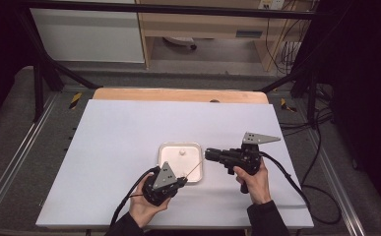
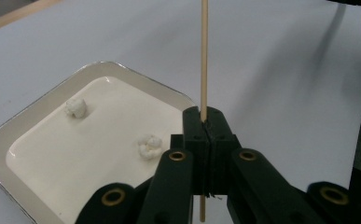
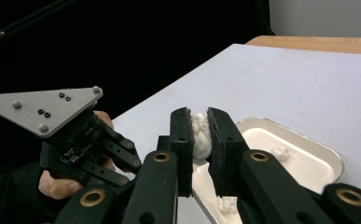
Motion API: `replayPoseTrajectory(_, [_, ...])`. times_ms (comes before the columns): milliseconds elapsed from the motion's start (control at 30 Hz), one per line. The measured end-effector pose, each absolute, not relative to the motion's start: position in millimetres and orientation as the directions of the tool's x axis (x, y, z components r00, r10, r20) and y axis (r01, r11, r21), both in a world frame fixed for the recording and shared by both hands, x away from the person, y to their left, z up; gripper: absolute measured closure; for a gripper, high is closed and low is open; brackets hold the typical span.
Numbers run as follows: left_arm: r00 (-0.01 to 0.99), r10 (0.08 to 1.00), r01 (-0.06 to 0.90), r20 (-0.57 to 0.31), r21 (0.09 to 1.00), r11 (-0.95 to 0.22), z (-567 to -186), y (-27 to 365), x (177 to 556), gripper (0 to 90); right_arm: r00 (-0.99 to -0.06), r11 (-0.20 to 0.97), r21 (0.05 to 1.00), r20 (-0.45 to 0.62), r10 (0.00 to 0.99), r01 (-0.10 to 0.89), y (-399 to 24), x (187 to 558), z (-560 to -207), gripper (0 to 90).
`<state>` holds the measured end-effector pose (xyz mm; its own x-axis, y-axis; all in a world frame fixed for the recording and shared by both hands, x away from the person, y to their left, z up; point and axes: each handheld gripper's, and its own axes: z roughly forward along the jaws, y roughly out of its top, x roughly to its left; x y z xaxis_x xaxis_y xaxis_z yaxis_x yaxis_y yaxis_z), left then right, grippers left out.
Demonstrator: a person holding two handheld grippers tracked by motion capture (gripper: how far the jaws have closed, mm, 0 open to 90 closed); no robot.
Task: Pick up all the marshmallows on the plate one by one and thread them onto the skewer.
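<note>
step: threading popcorn onto a skewer.
left gripper [image 2: 205, 122]: clamped tight on the skewer [image 2: 204, 56], just beside the tray [image 2: 38, 112].
right gripper [image 3: 200, 135]: pinching a popcorn piece [image 3: 200, 135] above the tray.
next: line the piece up with the skewer tip, push gently.

Open table [image 1: 129, 128] all around the tray [image 1: 164, 147]

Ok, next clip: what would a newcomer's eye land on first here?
Probably the thin wooden skewer clamped in the left tongs, standing straight up beside the white tray. Next, the white popcorn piece pinched in the right tongs above that tray, where two more pieces lie.
</note>
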<state>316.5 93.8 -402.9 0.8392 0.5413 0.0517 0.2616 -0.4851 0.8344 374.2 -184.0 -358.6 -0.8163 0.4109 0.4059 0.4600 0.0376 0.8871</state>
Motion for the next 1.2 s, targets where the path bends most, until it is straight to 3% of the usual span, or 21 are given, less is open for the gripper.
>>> replayPoseTrajectory(1200, [0.836, 0.546, 0.260, 0.062, 0.831, -0.493, -404, 92, 312, 89.4, -0.832, 0.026, 0.894, 0.405, 0.379, 0.446, -170, 363, -368, 82.3])
